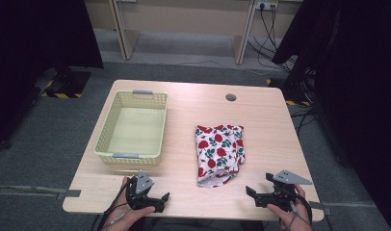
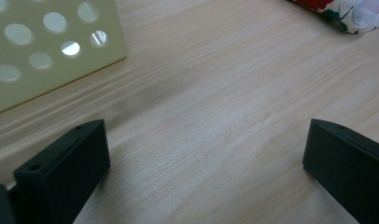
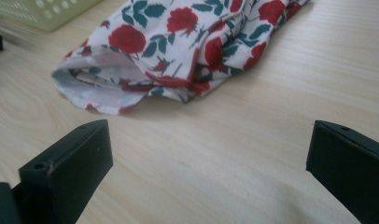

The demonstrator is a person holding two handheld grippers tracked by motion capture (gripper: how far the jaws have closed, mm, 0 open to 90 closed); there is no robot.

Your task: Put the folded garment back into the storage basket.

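Note:
A folded white cloth with red roses and green leaves [image 1: 218, 153] lies right of the table's middle. In the right gripper view the cloth [image 3: 187, 42] has its open hem toward me, a short way beyond the jaws. My right gripper [image 1: 259, 183] rests near the front right edge, below and to the right of the cloth; its jaws [image 3: 208, 149] stand wide apart over bare wood. At the front left, my left gripper [image 1: 150, 188] sits just below the pale yellow basket [image 1: 131, 156]. It is open [image 2: 206, 149], with nothing between its jaws.
The perforated basket [image 2: 38, 56] stands empty on the left half of the wooden table [image 1: 193, 106]; a corner of the cloth [image 2: 346, 11] lies far right in the left gripper view. A round cable hole [image 1: 230, 97] is near the back edge. Dark curtains flank the table.

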